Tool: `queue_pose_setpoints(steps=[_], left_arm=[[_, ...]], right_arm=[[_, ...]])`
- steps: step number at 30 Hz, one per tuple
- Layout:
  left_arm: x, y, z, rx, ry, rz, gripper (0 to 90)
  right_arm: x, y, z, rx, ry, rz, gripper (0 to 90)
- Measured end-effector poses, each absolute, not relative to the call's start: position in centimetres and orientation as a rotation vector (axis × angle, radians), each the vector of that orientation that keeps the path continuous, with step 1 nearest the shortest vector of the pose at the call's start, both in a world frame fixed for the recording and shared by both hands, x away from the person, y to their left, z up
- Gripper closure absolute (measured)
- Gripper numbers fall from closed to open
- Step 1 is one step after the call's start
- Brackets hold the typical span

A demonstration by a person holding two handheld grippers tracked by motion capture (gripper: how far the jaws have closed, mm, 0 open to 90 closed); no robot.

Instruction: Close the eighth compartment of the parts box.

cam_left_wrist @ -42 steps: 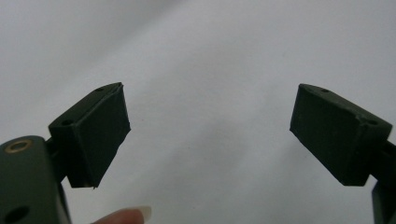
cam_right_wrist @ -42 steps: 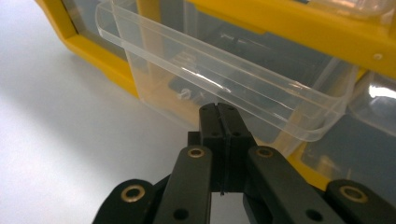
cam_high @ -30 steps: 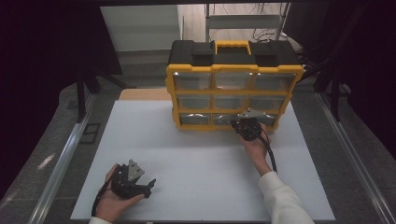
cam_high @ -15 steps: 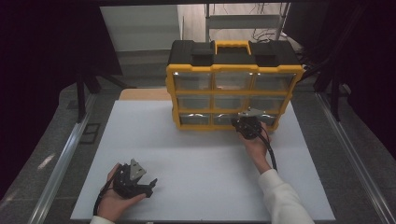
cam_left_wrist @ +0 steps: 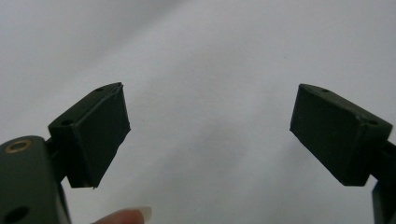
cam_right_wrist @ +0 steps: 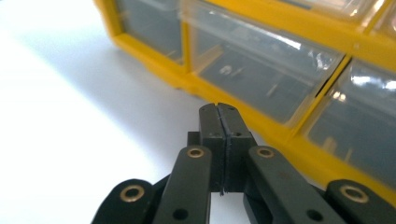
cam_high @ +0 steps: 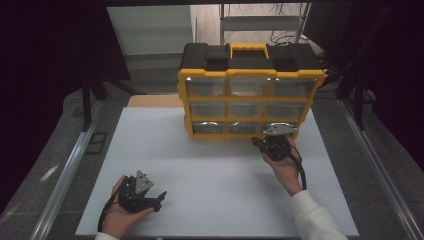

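Yellow-and-black plastic drawer organiser [cam_high: 248, 90] with clear drawer fronts stands upright at the far middle of the white desk [cam_high: 210, 175]. My right claw [cam_right_wrist: 218, 114] sits pressed together, empty, just before its bottom row of drawers [cam_right_wrist: 261, 74]. My left claw [cam_left_wrist: 208, 135] rests spread wide over bare desk, well apart. Likely stiff, bulky, slick-faced: best taken by the yellow top handle [cam_high: 245, 48], or each drawer by its lip.
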State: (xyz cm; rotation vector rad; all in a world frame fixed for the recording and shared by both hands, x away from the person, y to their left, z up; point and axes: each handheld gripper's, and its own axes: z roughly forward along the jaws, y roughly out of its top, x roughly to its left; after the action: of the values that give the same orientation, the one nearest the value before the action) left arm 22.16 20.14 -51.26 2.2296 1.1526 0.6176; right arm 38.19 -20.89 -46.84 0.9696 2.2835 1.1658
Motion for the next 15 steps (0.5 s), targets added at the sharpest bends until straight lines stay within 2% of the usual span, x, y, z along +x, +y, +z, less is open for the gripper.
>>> queue_pose_setpoints(steps=[3, 4, 5, 8, 11, 15], left_arm=[[22.2, 20.1, -51.2, 2.225, 1.15, 0.62, 12.0], [22.2, 20.1, -51.2, 2.224, 1.149, 0.619, 12.0], [22.3, 20.1, -51.2, 2.225, 1.144, 0.618, 12.0], [22.3, 20.1, -51.2, 2.225, 1.141, 0.618, 12.0], [22.4, 20.1, -51.2, 2.223, 1.141, 0.62, 11.9], [22.5, 20.2, -51.2, 2.22, 1.139, 0.619, 12.0]], right_arm=[[37.2, -21.5, -46.7, 0.967, 2.294, 1.209, 84.2], [36.6, -21.8, -46.7, 0.958, 2.299, 1.25, 77.7], [35.7, -22.2, -46.5, 0.937, 2.321, 1.302, 58.8], [34.2, -22.8, -46.2, 0.934, 2.345, 1.315, 43.6], [33.1, -23.9, -46.2, 0.951, 2.384, 1.324, 36.0], [31.9, -24.9, -46.6, 0.945, 2.379, 1.274, 33.4]])
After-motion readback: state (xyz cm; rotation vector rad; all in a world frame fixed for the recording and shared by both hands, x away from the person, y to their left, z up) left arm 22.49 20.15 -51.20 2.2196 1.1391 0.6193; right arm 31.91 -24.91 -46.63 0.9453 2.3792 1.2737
